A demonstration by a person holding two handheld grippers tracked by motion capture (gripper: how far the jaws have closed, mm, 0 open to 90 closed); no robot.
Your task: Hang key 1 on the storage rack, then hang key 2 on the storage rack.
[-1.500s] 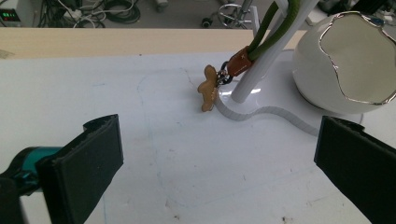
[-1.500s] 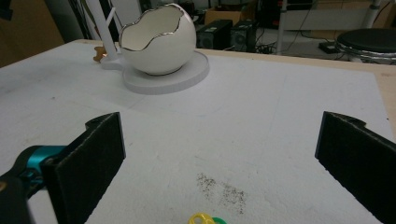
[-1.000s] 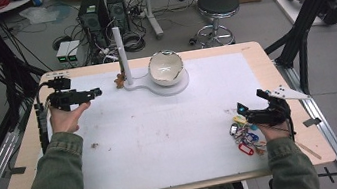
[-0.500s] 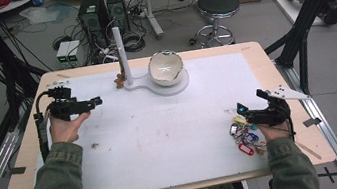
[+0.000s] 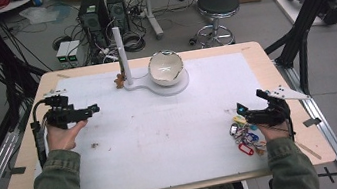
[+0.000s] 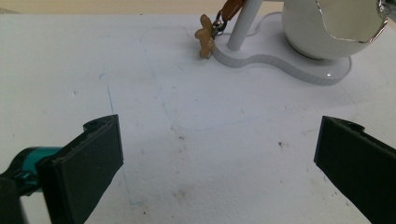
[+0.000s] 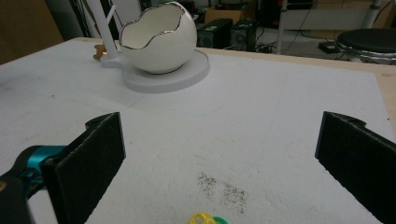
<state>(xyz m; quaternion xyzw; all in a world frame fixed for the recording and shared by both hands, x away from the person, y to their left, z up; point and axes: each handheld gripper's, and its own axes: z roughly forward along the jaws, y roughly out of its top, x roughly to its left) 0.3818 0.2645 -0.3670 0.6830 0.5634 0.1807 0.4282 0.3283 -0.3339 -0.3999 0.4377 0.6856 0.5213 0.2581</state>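
Just below right tongs (image 5: 243, 112): keychain pile (image 5: 245, 135), untouched.

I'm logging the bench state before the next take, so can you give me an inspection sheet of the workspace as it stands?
Surface: white mat on a wooden table, with small dark specks and faint pen lines.
Job's things: pile of coloured key tags by the right tool; small brown charm hanging at the white post; eggshell-shaped bowl on the white stand base.
Clutter: nothing seen beyond the specks.
Grippers: left tool open, held apart from the stand; right tool open, just above the tags.
Cables: black lead trailing from the left tool.
Surroundings: stool, computer towers, black frame struts.
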